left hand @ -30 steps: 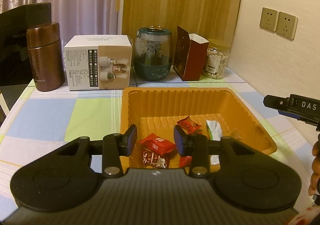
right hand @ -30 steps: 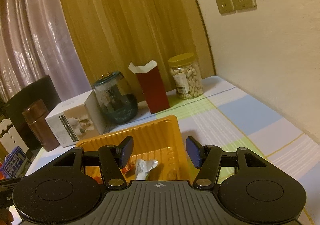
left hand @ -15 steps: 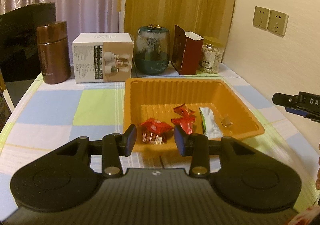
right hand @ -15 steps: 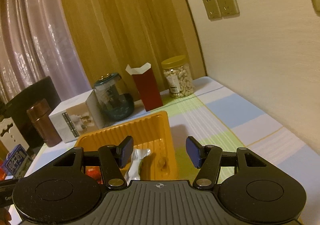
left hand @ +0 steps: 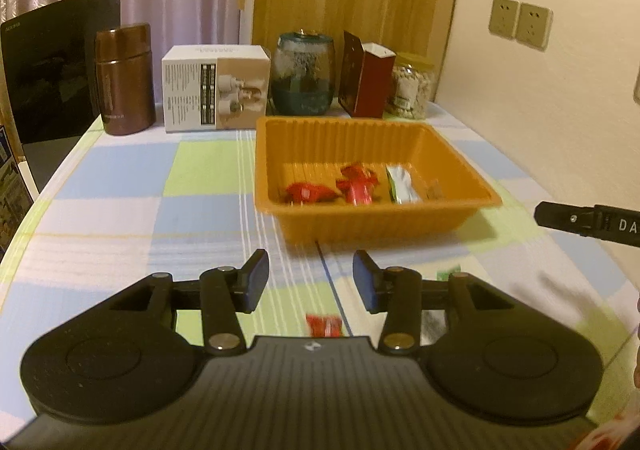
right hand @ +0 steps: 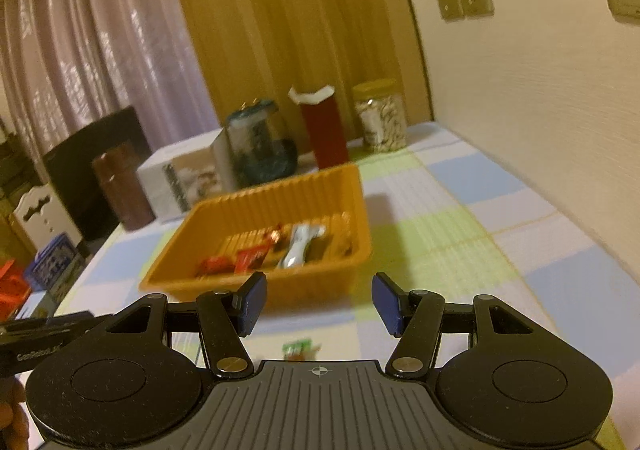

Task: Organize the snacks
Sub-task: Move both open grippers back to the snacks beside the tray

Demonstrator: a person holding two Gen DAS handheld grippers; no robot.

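Checked tablecloth (left hand: 200,178) bears orange tray (left hand: 372,228) of red-wrapped snacks (left hand: 308,192); both claws gape, empty.

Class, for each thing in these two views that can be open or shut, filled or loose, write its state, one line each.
Left gripper: open, holding nothing.
Right gripper: open, holding nothing.
Orange ribbed plastic tray: holds red-wrapped and silver-wrapped snacks.
Dark red carton: top flap open.
Red-wrapped snack on the tablecloth: outside the tray.
Green-wrapped snack: outside the tray.
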